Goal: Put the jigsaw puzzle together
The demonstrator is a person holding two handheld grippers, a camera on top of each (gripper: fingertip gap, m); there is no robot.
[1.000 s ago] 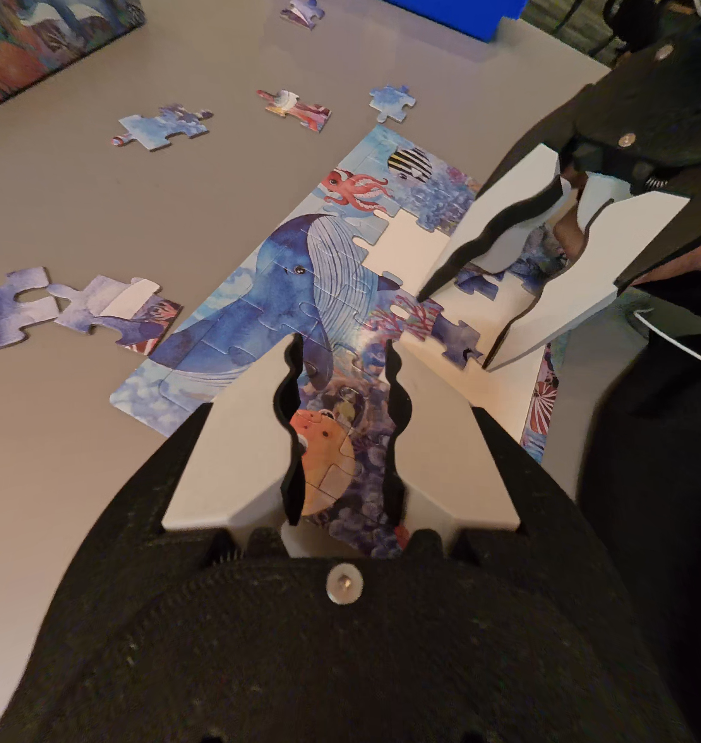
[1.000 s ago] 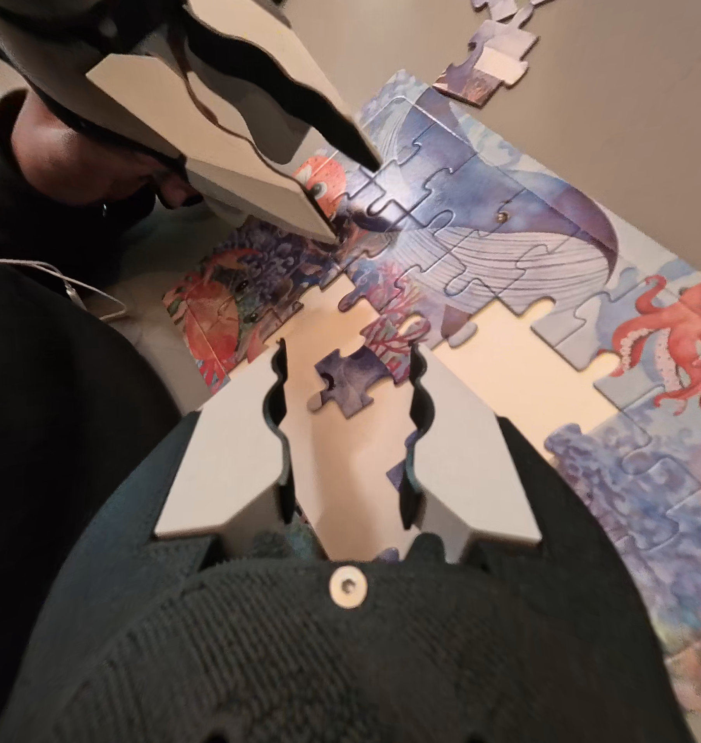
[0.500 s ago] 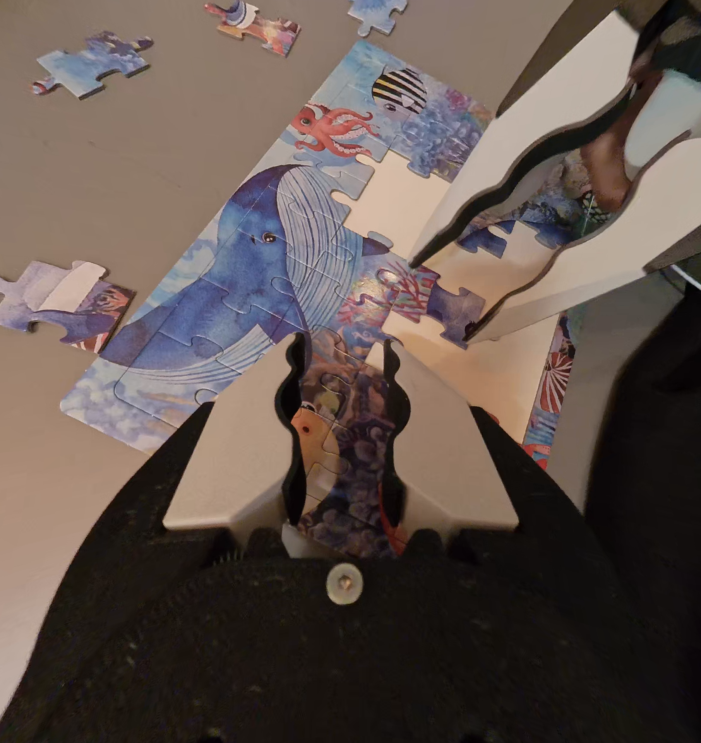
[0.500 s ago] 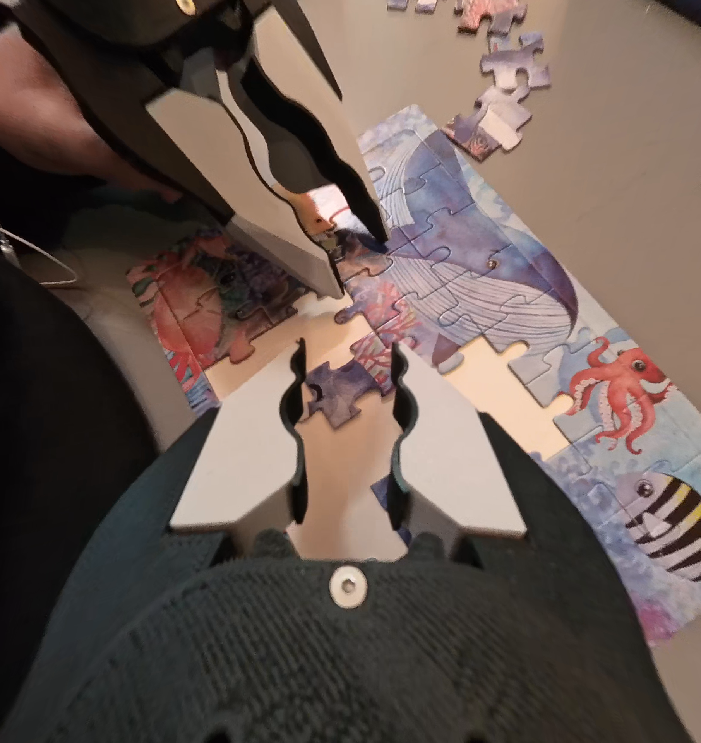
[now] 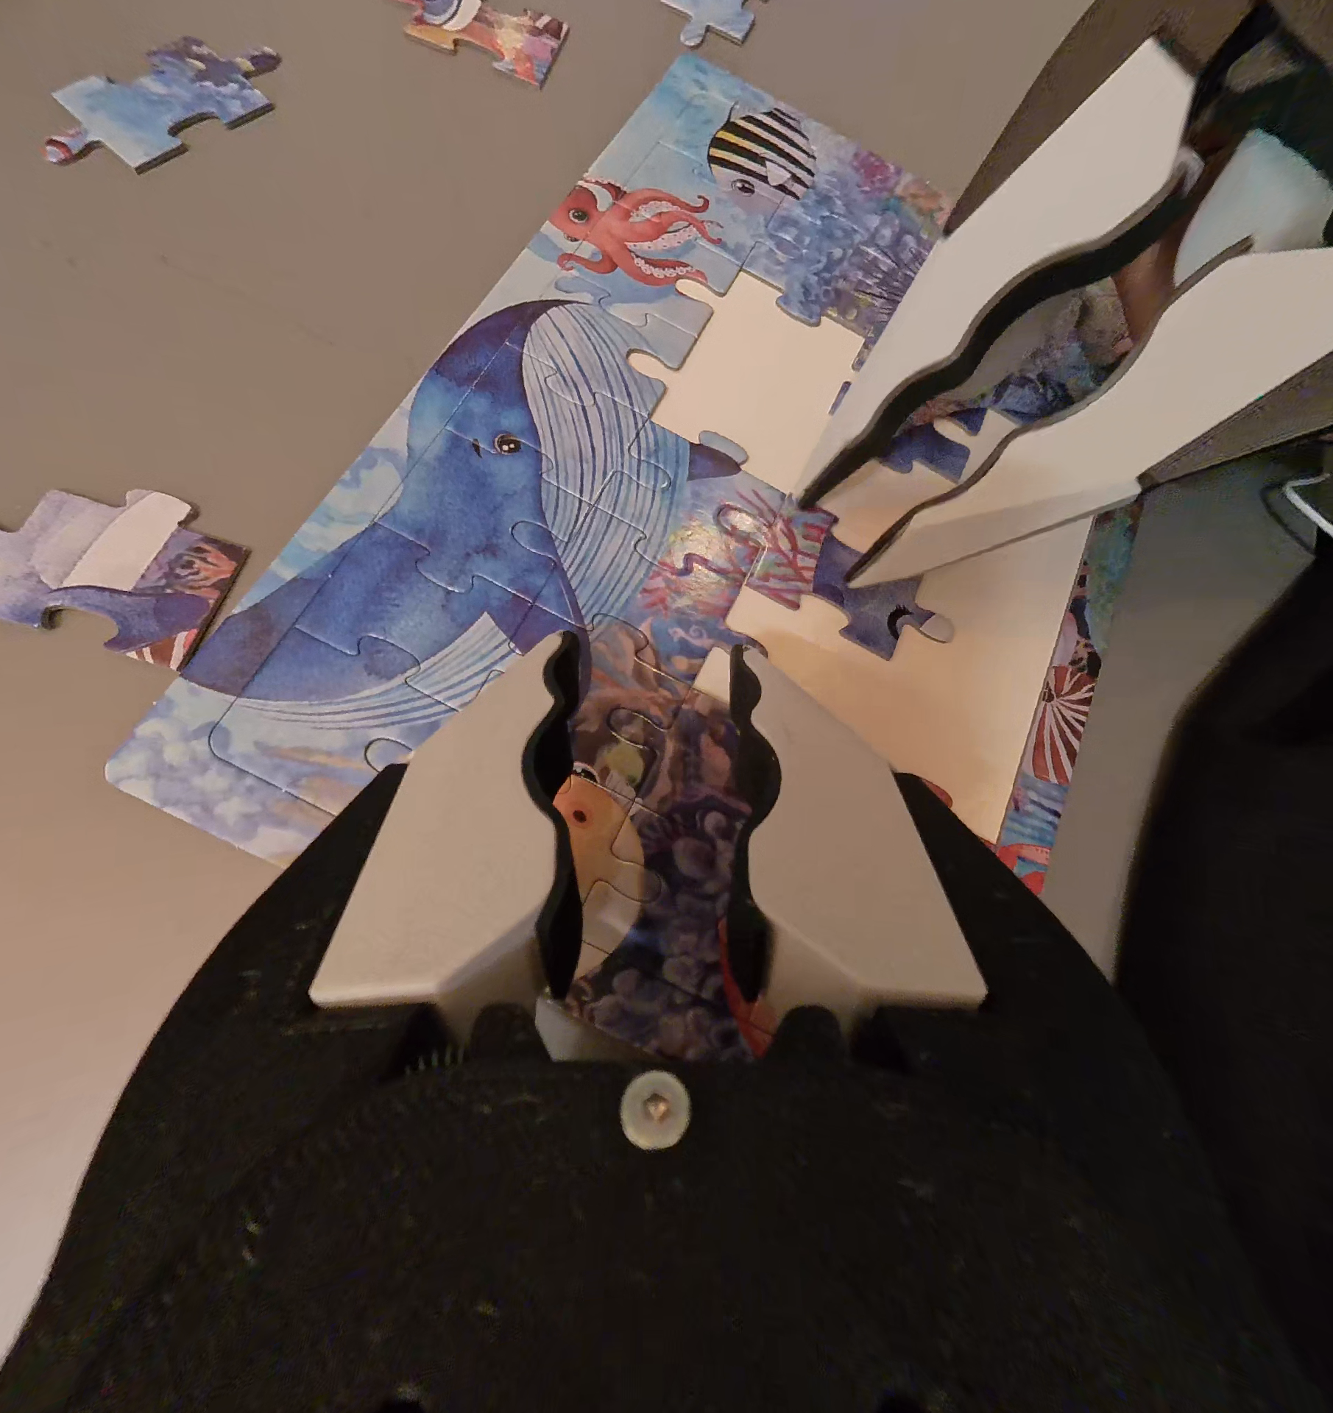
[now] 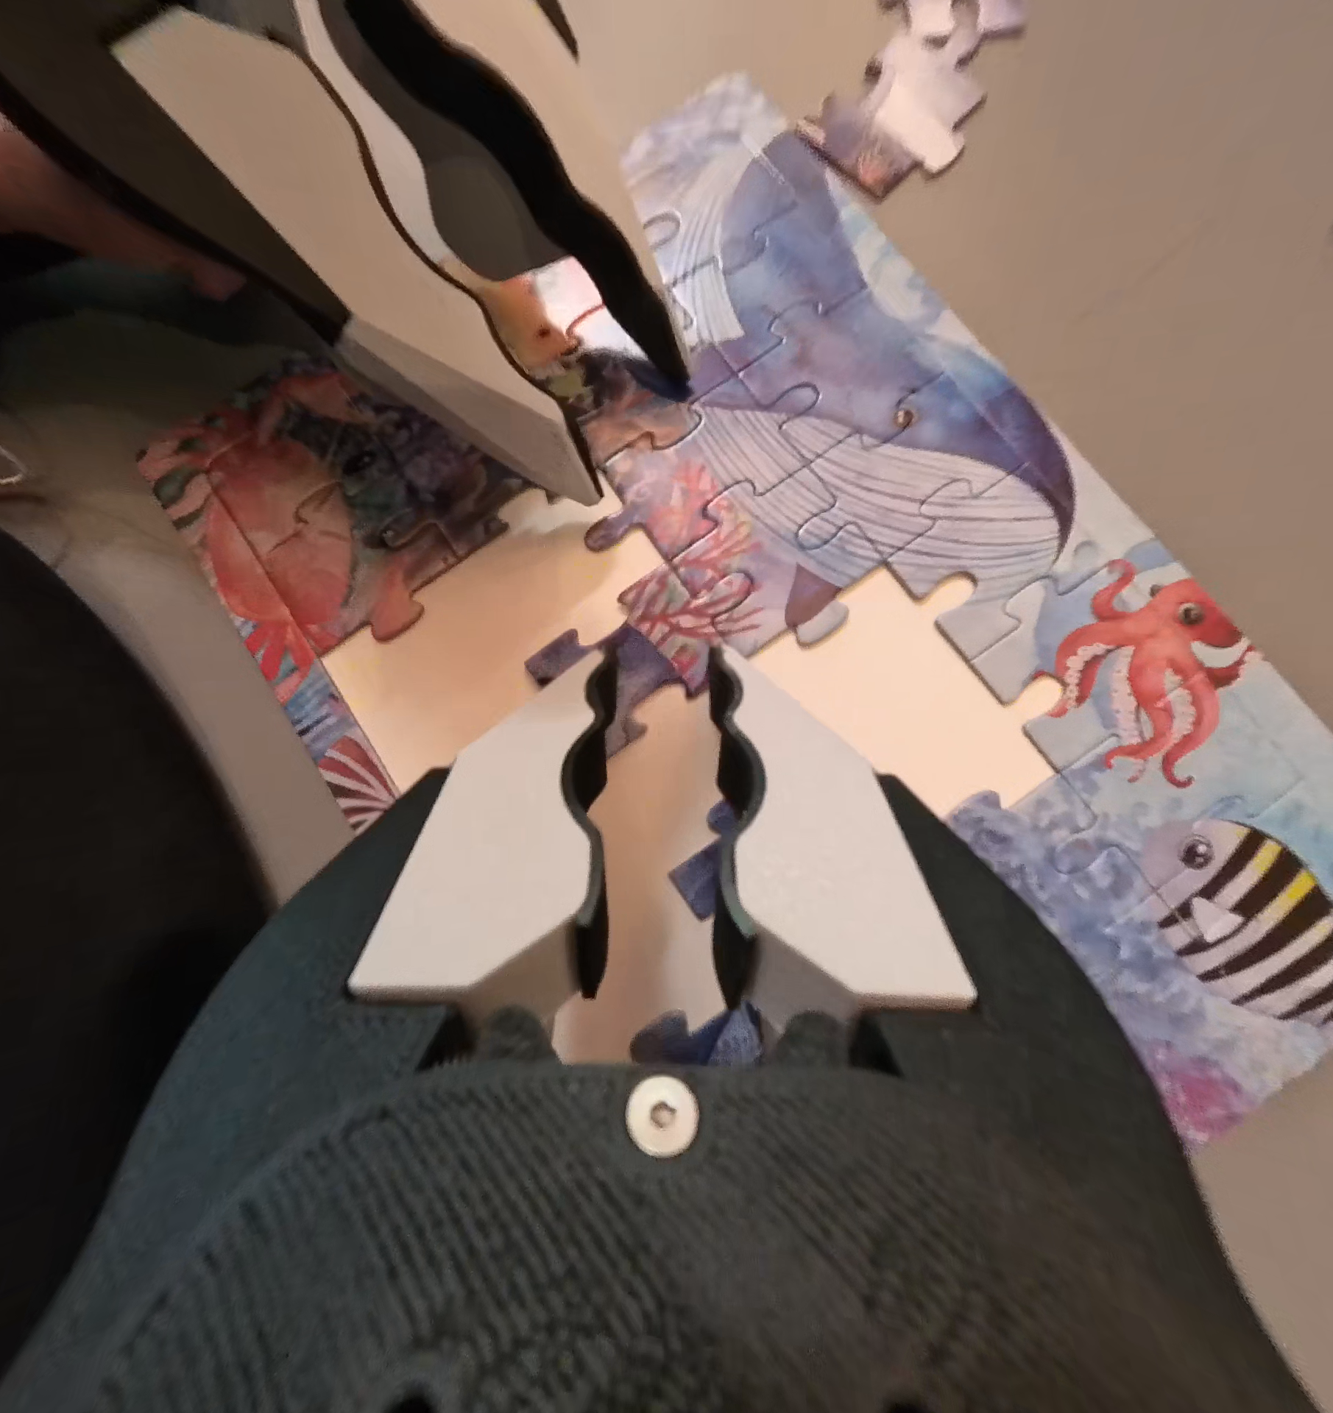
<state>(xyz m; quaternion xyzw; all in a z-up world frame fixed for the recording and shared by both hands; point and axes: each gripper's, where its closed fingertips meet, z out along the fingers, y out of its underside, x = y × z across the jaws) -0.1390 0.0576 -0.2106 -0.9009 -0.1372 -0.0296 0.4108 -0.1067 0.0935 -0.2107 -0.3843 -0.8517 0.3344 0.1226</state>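
Both claws hover low over the half-built jigsaw puzzle [image 5: 487,489], a flat ocean picture of card pieces with a blue whale, a red octopus and a striped fish, lying on the grey-brown table [image 5: 189,306]. The left gripper [image 5: 651,657], white wedge fingers with wavy black inner edges on a black body, stands with its jaws parted and nothing between them; beneath the gap lie the joined pieces with an orange fish. The right gripper [image 6: 659,661], built the same way, also has its jaws apart and grips nothing. Its tips come down at the dark blue puzzle piece with pink coral [image 6: 632,688], which sits at the edge of the bare cream gap in the middle of the puzzle, next to the coral pieces under the whale. In the left wrist view, one right tip rests on or just over that piece [image 5: 869,604] and the other at the coral piece beside it; whether they touch cannot be told.

Loose pieces lie apart from the puzzle on the table: a pale blue loose piece [image 5: 162,111], a purple and white loose pair [image 5: 105,566] beside the whale's tail, and a pink and white loose piece [image 5: 487,30] near the top edge. A dark sleeve [image 6: 59,764] fills the left side of the right wrist view.
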